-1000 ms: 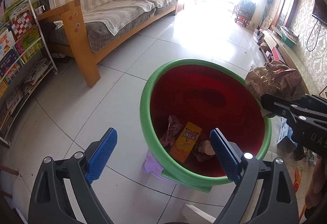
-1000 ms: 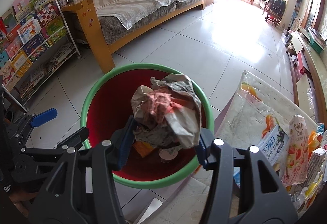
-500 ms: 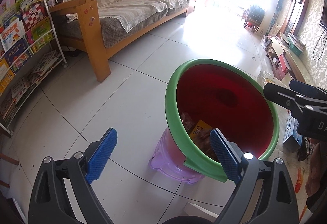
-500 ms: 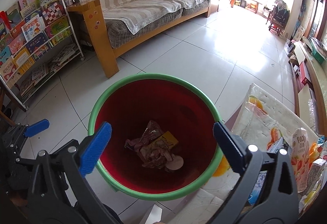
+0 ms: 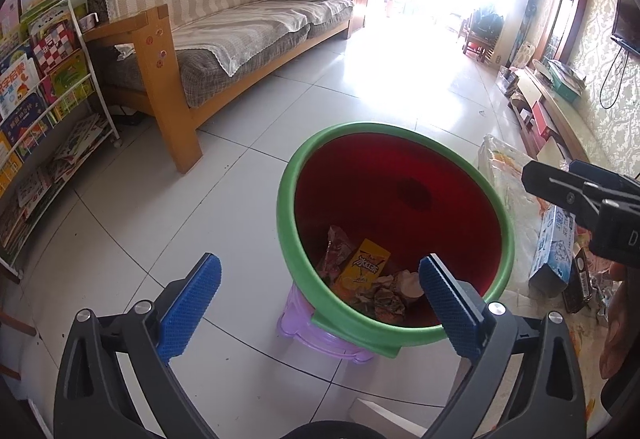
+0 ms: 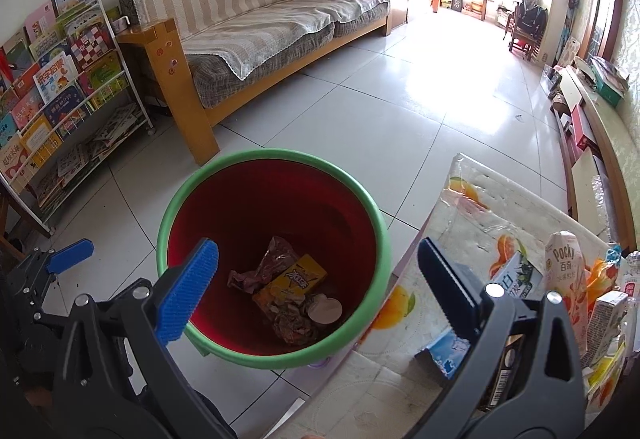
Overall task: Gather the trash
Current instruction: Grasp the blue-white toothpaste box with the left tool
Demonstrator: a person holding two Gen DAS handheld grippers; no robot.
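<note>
Tiled floor (image 6: 360, 111) | bin (image 6: 192, 195) (green-rimmed) holds trash; left gripper (image 5: 320, 291) just widened, empty; right gripper (image 6: 318, 271) wide, empty

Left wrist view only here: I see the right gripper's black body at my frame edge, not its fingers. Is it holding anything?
Observer: No. The right gripper is open. Its jaws have just been opening, and nothing is between them. It hangs above the bin.
Operator: What trash is on the table past my frame?
Observer: A Pocky packet sits at the right end of the fruit-print tablecloth.
Operator: Anything next to it?
Observer: A small drink carton just to its right, near the picture's edge.
</note>
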